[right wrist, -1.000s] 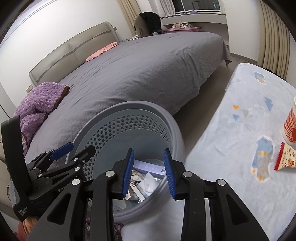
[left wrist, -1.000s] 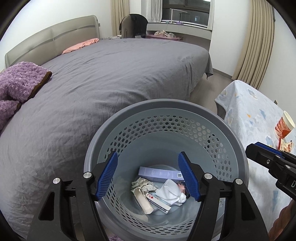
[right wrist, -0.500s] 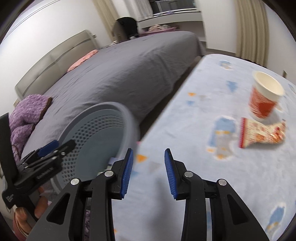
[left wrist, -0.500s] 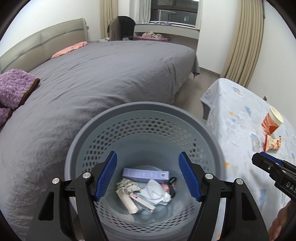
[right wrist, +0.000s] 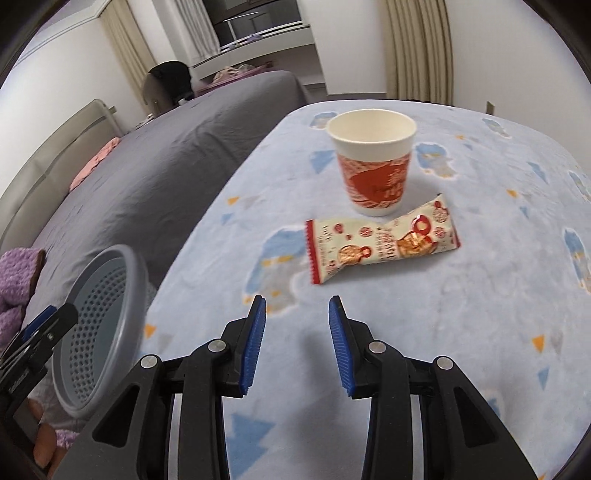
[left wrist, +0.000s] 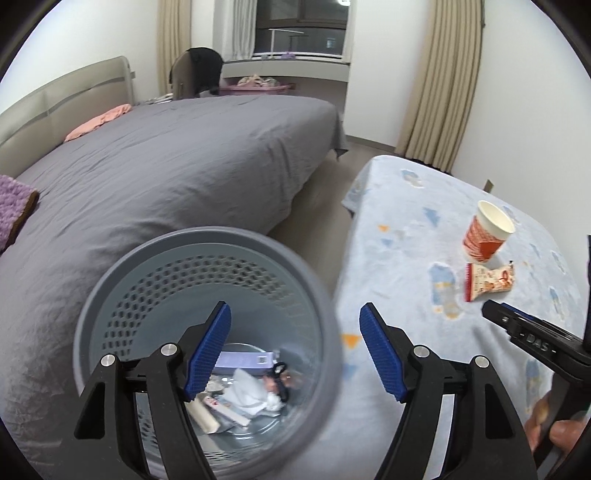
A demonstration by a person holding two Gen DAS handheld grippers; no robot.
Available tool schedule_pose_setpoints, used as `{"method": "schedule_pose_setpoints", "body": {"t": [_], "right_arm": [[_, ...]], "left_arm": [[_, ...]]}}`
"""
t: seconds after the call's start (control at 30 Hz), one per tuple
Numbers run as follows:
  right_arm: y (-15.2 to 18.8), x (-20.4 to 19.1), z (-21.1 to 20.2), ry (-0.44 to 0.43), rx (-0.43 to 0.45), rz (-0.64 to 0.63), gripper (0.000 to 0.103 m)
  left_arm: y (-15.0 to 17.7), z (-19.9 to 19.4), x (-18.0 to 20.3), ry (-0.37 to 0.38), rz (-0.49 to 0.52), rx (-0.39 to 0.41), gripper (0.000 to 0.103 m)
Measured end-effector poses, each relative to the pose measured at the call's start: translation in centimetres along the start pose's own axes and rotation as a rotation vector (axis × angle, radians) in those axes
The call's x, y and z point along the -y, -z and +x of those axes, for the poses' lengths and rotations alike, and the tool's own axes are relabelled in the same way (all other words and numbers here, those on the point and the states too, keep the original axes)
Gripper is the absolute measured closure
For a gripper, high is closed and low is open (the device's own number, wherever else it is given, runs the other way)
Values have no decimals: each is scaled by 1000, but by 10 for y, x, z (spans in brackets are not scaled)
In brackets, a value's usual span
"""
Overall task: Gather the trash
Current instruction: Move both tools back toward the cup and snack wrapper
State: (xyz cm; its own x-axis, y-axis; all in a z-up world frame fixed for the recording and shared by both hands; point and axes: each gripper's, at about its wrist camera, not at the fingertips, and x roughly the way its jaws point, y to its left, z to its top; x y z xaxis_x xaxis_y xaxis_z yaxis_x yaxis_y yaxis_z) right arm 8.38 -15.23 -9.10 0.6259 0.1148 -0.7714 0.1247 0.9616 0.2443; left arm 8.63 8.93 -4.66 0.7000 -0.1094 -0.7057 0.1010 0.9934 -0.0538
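We hold our right gripper (right wrist: 293, 343) low over a table draped in a pale blue fleece cloth with cartoon patches (right wrist: 461, 314), its blue-padded jaws parted and gripping nothing. Ahead of its fingertips, slightly to the right, lies a crinkled red-and-cream snack wrapper (right wrist: 382, 243), flat on the cloth; just beyond it, close enough that we cannot tell whether they touch, a red-and-white paper cup (right wrist: 373, 162) stands upright.

Our left gripper (left wrist: 295, 350) hangs with its jaws wide apart, holding nothing, its left finger above the mouth of a round grey perforated plastic bin (left wrist: 207, 243) and its right finger over the cloth edge. In the bottom of the bin sit crumpled white tissue (left wrist: 251, 395), a flat lilac box (left wrist: 245, 360) and other scraps.

Left of both grippers spreads a bed under a rumpled grey cover (left wrist: 166, 166), with a pink cushion (left wrist: 98, 125) near the beige padded headboard (left wrist: 62, 99). Beige curtains (left wrist: 439, 81) and a dark window (left wrist: 301, 27) close the far end of the white-walled room.
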Motion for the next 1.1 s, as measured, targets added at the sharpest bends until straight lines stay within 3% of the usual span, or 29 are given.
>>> {"method": "schedule_pose_setpoints", "body": {"t": [0.6, 1.1], "right_arm": [[-21, -4, 49, 219, -41, 68, 62], [-7, 59, 16, 298, -14, 172, 62]], "left_arm": [[4, 17, 16, 40, 13, -47, 32], [4, 20, 28, 36, 42, -47, 32]]}}
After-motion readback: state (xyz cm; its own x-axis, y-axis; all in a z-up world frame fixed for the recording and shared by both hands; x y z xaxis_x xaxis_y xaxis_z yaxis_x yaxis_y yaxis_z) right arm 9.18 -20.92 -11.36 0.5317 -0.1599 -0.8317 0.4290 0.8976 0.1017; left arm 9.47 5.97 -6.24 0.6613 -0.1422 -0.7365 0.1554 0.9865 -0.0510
